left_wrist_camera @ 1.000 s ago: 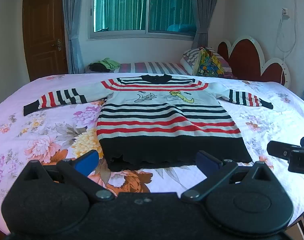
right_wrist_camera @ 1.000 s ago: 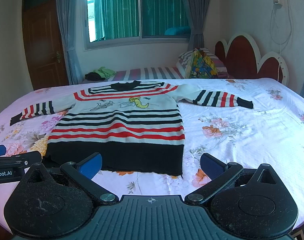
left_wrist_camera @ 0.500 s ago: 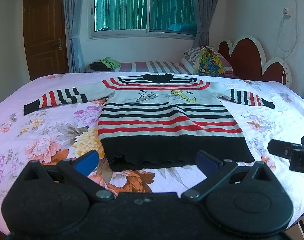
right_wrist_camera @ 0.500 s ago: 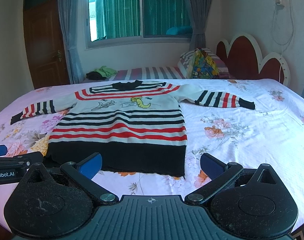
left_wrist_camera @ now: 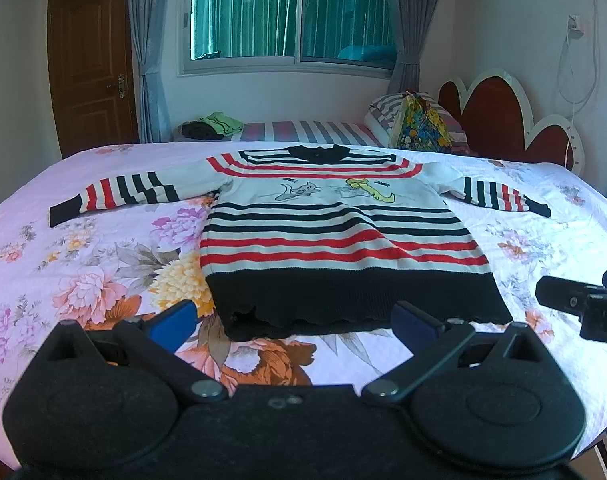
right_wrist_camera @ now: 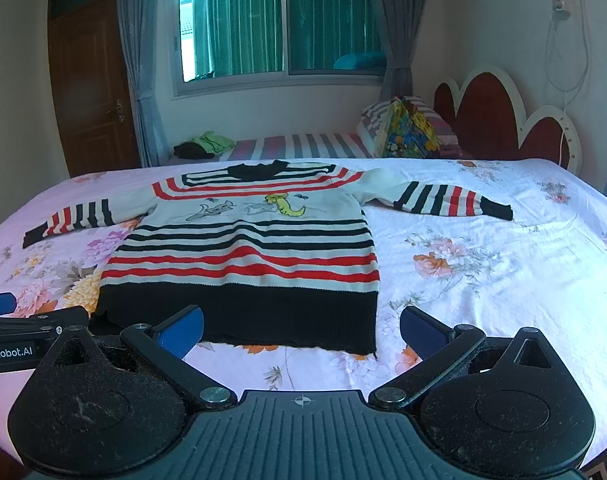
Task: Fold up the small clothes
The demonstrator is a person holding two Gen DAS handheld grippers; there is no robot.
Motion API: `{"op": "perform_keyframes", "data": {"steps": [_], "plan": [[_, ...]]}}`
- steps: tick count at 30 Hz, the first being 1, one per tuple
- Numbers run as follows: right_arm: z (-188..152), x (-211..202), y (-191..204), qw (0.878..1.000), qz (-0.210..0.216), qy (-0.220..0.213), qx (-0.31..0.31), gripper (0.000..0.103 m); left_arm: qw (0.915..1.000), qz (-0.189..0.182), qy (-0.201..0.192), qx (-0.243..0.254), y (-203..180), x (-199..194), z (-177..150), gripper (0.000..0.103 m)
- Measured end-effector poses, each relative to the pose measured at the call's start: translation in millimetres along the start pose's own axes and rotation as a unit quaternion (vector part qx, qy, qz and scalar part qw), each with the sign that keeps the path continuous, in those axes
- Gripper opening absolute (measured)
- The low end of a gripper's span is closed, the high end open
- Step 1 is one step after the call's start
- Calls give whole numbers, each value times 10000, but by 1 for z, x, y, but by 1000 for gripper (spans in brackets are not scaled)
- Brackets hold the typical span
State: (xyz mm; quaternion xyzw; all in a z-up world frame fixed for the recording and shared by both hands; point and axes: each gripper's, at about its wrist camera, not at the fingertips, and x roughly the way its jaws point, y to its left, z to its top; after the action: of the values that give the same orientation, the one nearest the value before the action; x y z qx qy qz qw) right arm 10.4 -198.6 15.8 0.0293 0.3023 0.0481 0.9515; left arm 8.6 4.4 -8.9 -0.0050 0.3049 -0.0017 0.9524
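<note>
Your left hand-held gripper [left_wrist_camera: 293, 322] is spread wide with nothing between its blue pads [left_wrist_camera: 171, 320], poised just short of the sweater's [left_wrist_camera: 335, 240] black hem, toward the hem's left corner. Your right hand-held gripper [right_wrist_camera: 301, 330] is equally wide and empty, its blue pads [right_wrist_camera: 421, 330] straddling the hem's right corner from just in front. In each wrist view the other tool shows at the frame's edge, level with the hem.

The sweater lies flat, front up, on the bed [left_wrist_camera: 83, 264], the hem nearest you and the black collar at the far end. Both striped sleeves stretch straight out to the sides. Across its chest, above the black and red stripes, sit two cartoon figures.

Beyond the collar lies a striped mattress [right_wrist_camera: 299, 146] with a dark and green pile of clothes [right_wrist_camera: 203, 146] to the sweater's far left and a bright patterned bag [right_wrist_camera: 409, 134] to its far right.
</note>
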Motion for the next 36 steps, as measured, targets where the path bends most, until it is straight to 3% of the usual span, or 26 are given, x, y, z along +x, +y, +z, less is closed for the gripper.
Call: {"op": "perform_keyframes", "data": {"steps": [36], "plan": [[-1,2,5,10000,6,19,5,103,10000,-40,37,-5,6,0,1,102]]}}
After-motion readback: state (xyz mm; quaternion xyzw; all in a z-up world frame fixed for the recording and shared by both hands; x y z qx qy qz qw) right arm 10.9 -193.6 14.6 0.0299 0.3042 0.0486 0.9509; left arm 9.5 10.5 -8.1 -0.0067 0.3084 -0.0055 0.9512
